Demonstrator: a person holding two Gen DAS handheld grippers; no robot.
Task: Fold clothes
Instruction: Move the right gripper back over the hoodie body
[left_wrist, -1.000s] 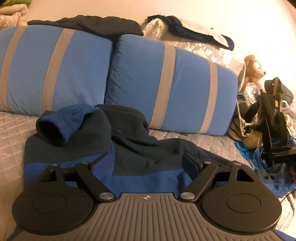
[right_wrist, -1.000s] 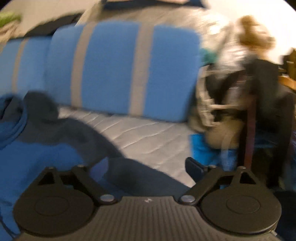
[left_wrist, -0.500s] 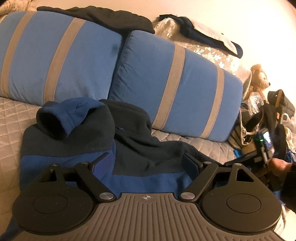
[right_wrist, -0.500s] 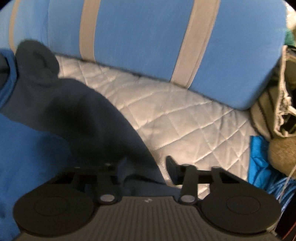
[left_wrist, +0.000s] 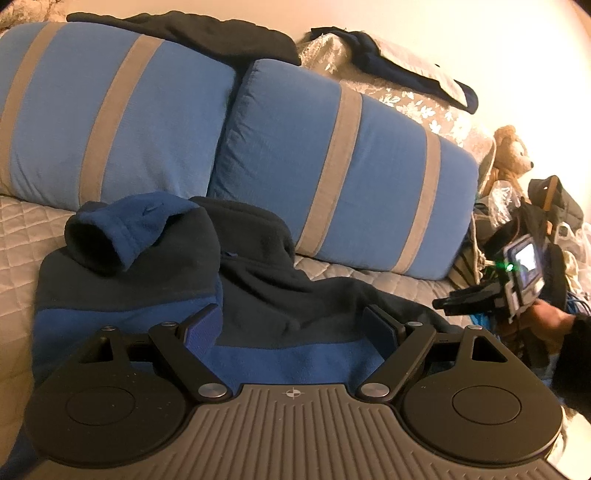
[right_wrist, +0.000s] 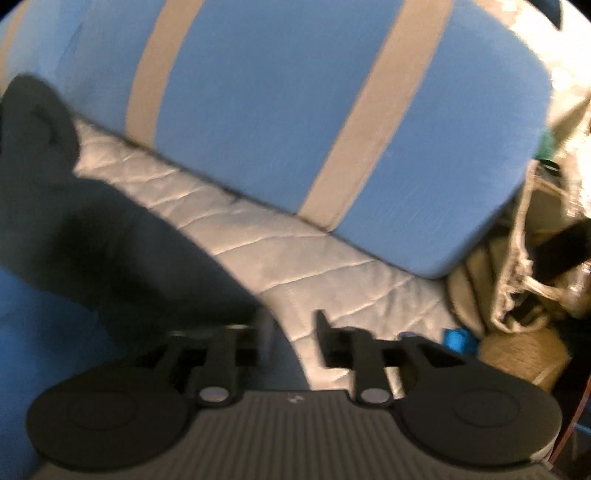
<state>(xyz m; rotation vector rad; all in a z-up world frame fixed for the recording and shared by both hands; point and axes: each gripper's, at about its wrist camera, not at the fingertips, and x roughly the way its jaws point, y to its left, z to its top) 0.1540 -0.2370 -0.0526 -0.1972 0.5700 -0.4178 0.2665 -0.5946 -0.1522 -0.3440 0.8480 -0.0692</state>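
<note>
I see left claw (left_wrist: 295, 325) spread wide over fleece (left_wrist: 258, 295) | right claw (right_wrist: 291, 332) half-closed at sleeve edge (right_wrist: 207, 280), grip unclear | risk: thick fleece slips, fold bunches.

Each hand-held gripper (left_wrist: 293, 326) has a ribbed grey body with a crosshair mark, two black round discs, black linkage arms with silver pivot screws, and dark finger pads (left_wrist: 376, 328). The right unit (right_wrist: 291, 334) matches. A dark sleeve (left_wrist: 574, 363) is worn.
</note>
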